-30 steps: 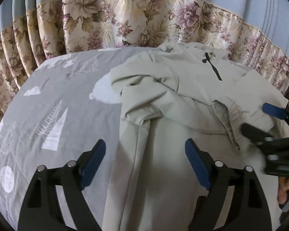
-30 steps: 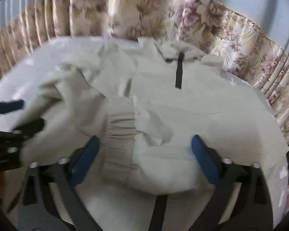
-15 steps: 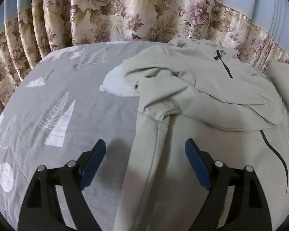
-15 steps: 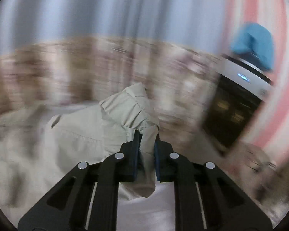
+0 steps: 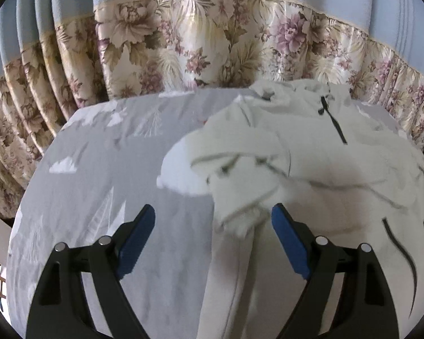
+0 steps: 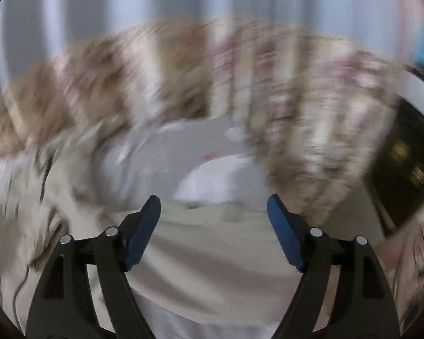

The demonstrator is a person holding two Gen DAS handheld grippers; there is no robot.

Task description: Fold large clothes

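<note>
A pale beige jacket (image 5: 311, 169) with a short black zip (image 5: 335, 121) lies spread on the grey printed bedsheet (image 5: 99, 175), one sleeve folded across its left side. My left gripper (image 5: 213, 240) hangs open over the jacket's lower left edge, nothing between its blue pads. The right wrist view is badly motion-blurred: my right gripper (image 6: 213, 231) is open and empty above beige jacket cloth (image 6: 212, 260), with more of the jacket at the left (image 6: 22, 197).
Floral curtains (image 5: 200, 48) with blue tops run behind the bed. The bedsheet (image 6: 183, 147) shows grey beyond the jacket in the right wrist view. A dark appliance with a white frame (image 6: 407, 152) stands at the far right.
My right gripper was shut on a fold of the jacket half a second ago; now it is open and has swung away. The left gripper rose a little and stayed open.
</note>
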